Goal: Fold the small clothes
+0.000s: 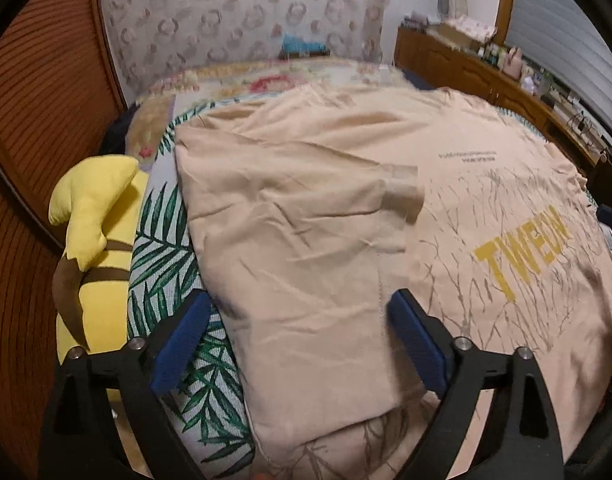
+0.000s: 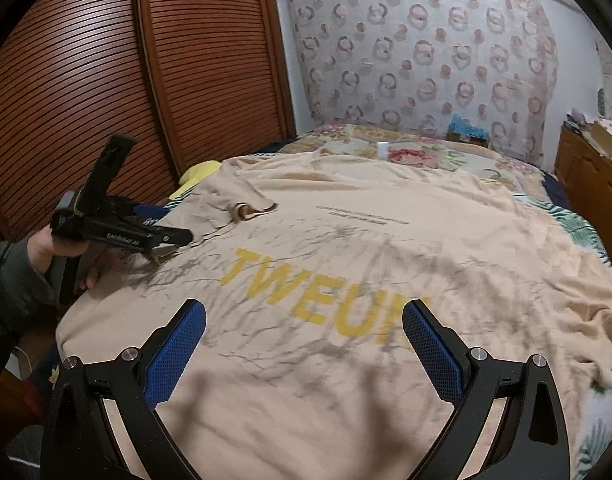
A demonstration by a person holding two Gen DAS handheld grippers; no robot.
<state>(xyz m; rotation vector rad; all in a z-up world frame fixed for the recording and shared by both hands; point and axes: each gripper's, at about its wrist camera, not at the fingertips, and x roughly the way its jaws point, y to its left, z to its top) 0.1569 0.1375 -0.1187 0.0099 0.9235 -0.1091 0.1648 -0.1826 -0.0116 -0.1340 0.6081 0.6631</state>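
Note:
A beige T-shirt (image 1: 306, 208) with yellow lettering (image 1: 521, 264) lies spread on the bed. Its left side is folded inward, and the sleeve end (image 1: 401, 192) rests near the chest print. My left gripper (image 1: 302, 300) hovers open just over the folded flap, blue pads (image 1: 182, 344) wide apart and pressing on nothing. In the right wrist view the same T-shirt (image 2: 345, 220) fills the bed, and the left gripper (image 2: 174, 238), held by a hand (image 2: 42, 248), sits at its left edge. My right gripper (image 2: 304, 308) stands open above the shirt's near part, holding nothing.
A yellow plush toy (image 1: 94, 240) lies left of the shirt on a leaf-patterned sheet (image 1: 166, 248). Louvred wooden doors (image 2: 106, 80) stand close on the left. A floral cover (image 2: 405, 148) and blue bundle (image 2: 467, 126) lie farther back. A cluttered wooden dresser (image 1: 485, 76) lines the right.

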